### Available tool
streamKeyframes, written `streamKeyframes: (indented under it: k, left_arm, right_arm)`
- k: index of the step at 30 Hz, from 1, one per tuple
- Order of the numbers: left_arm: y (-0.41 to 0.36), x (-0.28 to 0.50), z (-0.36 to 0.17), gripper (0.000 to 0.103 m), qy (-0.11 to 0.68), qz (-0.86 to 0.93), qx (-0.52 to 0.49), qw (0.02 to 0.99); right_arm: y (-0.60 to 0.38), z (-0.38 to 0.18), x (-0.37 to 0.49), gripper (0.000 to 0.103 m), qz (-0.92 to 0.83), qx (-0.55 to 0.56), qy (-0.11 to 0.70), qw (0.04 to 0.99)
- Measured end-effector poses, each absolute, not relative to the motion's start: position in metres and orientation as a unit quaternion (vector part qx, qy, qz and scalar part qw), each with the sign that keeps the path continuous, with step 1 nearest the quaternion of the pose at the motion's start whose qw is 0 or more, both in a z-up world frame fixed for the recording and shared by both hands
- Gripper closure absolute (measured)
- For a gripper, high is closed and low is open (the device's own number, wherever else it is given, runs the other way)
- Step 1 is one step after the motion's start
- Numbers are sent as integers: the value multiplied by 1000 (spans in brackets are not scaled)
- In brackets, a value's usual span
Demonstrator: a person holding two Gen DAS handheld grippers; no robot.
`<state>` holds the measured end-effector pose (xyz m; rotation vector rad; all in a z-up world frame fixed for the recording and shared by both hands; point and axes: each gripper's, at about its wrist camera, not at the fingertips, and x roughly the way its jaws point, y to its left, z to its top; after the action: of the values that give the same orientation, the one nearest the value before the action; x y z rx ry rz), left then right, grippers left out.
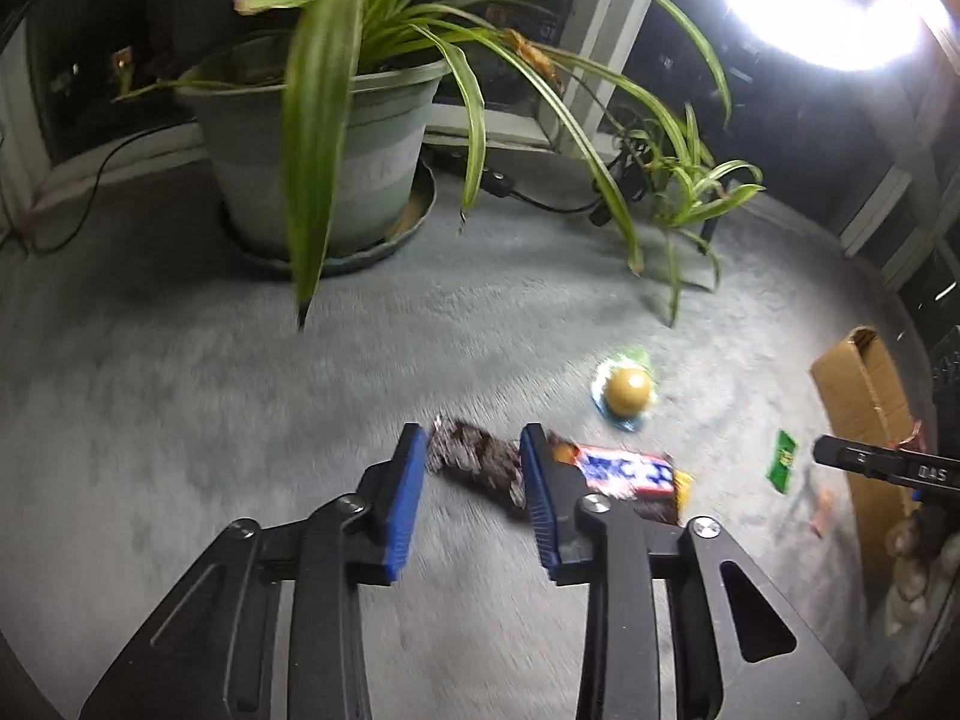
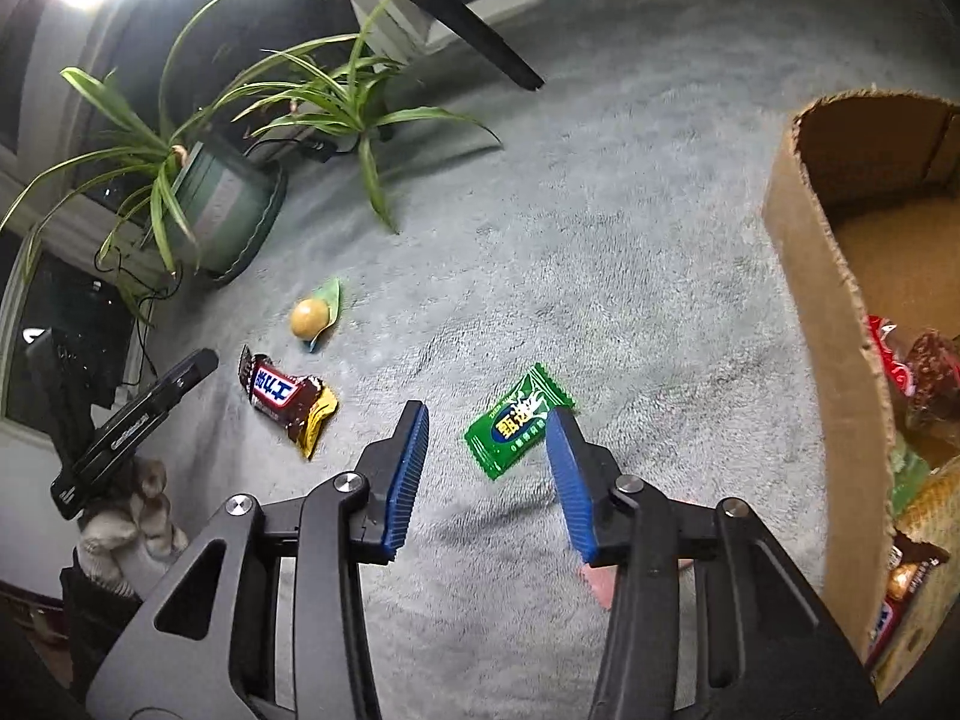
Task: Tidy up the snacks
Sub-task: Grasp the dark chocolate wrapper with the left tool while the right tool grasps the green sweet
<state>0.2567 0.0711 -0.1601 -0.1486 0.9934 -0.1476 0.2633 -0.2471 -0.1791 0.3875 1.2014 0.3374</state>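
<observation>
Floor is pale grey-green shag carpet [image 2: 600, 240] — everything sits straight on it. Brown chocolate bar [image 2: 288, 399] with a red-white-blue label and yellow end, lying flat. Just beyond it, a round yellow-brown sweet [image 2: 310, 317] on a green wrapper. Green candy packet [image 2: 516, 429] flat, apart from the bar, toward the box. Open cardboard box [image 2: 822, 324] at the right edge, snacks inside. Potted plant [image 1: 318, 150] in its saucer at the far side — black cable [image 1: 540, 201] trails beside it.
</observation>
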Motion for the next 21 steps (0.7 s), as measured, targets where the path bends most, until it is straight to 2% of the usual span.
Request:
streamKeyframes:
  k: [14,21]
  left_arm:
    - [63,307,-189,76,518,-71,32,852]
    - [60,295,-194,76,529,-102,58,840]
  right_arm:
    - [-246,-199,281,59,141,195,580,778]
    - [-229,-197,287,59,159,169,577,783]
